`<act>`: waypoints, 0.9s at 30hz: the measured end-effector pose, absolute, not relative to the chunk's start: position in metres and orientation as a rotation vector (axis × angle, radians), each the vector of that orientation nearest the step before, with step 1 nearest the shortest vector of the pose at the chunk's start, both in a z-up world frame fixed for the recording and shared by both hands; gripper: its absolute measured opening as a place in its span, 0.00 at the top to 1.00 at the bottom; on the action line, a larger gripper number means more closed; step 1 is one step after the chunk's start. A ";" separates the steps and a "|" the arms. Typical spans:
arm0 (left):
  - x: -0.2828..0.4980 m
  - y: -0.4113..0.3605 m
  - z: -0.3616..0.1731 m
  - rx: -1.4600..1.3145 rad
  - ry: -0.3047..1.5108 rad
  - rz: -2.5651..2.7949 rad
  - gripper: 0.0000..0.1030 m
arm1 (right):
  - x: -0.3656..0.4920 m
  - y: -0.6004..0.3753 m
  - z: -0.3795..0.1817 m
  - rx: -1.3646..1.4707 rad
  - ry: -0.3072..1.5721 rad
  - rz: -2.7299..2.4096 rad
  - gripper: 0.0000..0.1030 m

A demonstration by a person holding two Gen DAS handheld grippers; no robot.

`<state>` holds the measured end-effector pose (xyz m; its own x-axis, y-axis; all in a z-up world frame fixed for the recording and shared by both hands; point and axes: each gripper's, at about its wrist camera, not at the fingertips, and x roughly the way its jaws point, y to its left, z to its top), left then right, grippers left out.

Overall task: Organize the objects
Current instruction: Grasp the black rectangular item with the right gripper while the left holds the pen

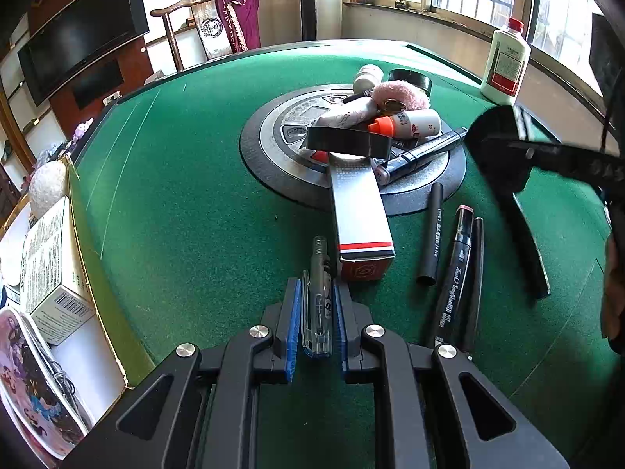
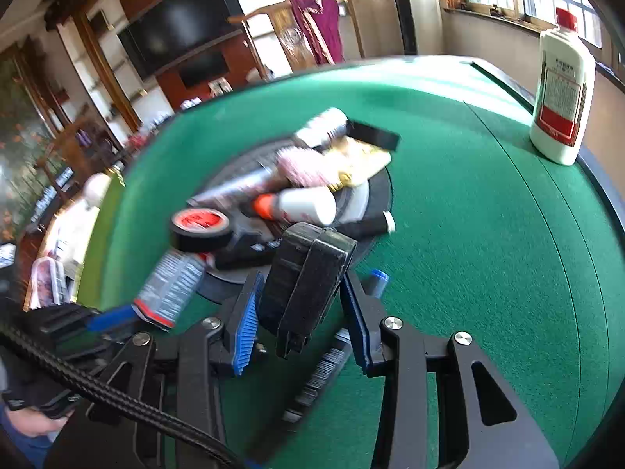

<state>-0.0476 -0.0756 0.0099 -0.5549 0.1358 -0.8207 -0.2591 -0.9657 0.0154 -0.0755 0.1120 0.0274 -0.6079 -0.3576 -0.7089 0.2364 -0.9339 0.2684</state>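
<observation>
"Clear pen (image 1: 320, 269): location and grip, please."

"Clamped in the left hand-held gripper (image 1: 317, 293), blue pads closed on its barrel, low over the green counter (image 1: 187, 195). Long axis runs straight along the fingers, with the metal tip pointing forward beside the end of the red-and-white carton (image 1: 359, 211)."

"Nearest place to put it?"

"In my judgement the cardboard box (image 1: 74, 211) at the counter's edge. It lies to the left of the left hand, so the pen would need to swing sideways, across its own axis. The right hand is on the far side."

"Right hand-held gripper (image 2: 301, 279)?"

"A black block (image 2: 308, 273) stands between its jaws. The view is blurred, so I cannot tell whether the pads press on it."
</observation>
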 end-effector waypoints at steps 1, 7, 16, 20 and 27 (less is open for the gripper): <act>-0.046 -0.076 0.010 -1.346 0.197 2.577 0.88 | -0.072 0.113 0.031 1.140 -0.222 -2.547 0.63; -0.043 -0.076 0.012 -1.343 0.222 2.567 0.88 | -0.063 0.109 0.040 1.083 -0.254 -2.490 0.63; -0.043 -0.088 0.021 -1.303 0.140 2.596 0.88 | -0.060 0.098 0.050 1.033 -0.272 -2.471 0.63; -0.045 -0.092 0.024 -1.280 0.121 2.619 0.88 | -0.057 0.090 0.049 1.033 -0.255 -2.453 0.63; -0.047 -0.095 0.026 -1.269 0.108 2.628 0.88 | -0.052 0.076 0.046 1.043 -0.215 -2.431 0.63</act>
<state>-0.0467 -0.0947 0.0260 -0.6026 0.1662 -0.7805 -0.2295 -0.9728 -0.0300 -0.0518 0.0760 0.0462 -0.5929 -0.4889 -0.6399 0.3690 -0.8712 0.3237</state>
